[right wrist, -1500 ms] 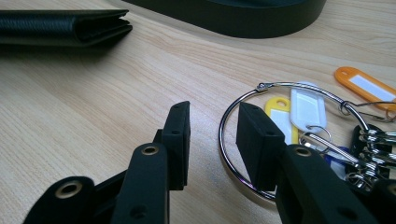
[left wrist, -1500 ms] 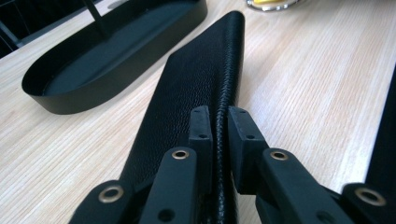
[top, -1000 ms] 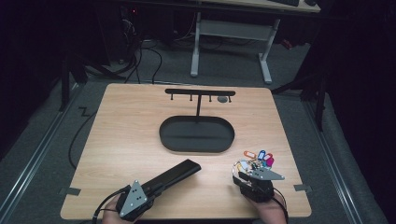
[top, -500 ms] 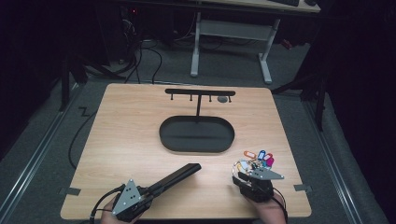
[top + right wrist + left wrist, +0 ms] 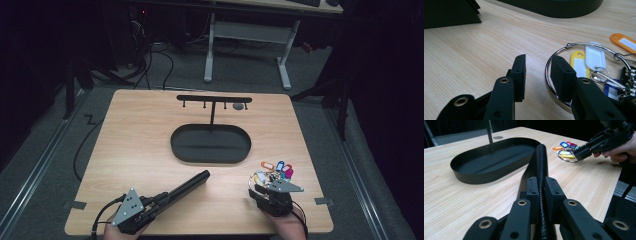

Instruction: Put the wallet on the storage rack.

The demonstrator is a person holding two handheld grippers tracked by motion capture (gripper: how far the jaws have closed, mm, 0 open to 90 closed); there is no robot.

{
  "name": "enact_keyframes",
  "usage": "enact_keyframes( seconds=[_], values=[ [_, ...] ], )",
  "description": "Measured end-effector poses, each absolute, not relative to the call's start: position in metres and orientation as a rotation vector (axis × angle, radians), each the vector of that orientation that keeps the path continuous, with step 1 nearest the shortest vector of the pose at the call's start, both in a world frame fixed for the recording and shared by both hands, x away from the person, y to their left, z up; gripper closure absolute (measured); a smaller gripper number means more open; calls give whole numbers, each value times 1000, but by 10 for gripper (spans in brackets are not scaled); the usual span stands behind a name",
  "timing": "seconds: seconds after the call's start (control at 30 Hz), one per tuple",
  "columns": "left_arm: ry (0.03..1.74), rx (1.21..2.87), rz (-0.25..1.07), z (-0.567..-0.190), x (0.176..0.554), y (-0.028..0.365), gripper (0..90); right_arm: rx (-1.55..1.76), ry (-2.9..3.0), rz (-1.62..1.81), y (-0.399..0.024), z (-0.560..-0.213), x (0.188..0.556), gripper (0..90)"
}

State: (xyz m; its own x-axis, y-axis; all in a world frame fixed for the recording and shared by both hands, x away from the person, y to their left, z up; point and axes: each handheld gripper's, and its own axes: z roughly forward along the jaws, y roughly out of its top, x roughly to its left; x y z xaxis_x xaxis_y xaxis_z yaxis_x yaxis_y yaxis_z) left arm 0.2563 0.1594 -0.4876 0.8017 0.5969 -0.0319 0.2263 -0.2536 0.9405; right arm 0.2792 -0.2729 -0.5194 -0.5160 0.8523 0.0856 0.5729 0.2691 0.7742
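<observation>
On the wooden surface [image 5: 140, 145], a black oval tray [image 5: 210, 144] sits centre. At 7 o'clock, the left hand-held gripper [image 5: 539, 192] clamps a long black strap [image 5: 541, 165]. At 5 o'clock, the right hand-held gripper [image 5: 537, 75], jaws parted, straddles a key ring [image 5: 564, 50] with coloured tags [image 5: 280, 167].

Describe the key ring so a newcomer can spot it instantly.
On the wooden table, look right of and nearer than the black oval tray, just ahead of the right gripper. The key ring is a metal loop carrying bright plastic tags.
</observation>
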Motion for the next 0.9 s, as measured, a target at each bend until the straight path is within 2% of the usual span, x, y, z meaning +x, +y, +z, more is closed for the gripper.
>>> enact_keyframes(
  seconds=[0.8,0.9],
  values=[
    [723,1759,398,-495,270,176,785,1296,2200,1108,-273,-520,279,658],
    [728,1763,397,-495,270,177,745,1300,2199,1108,-273,-520,279,657]
  ],
)
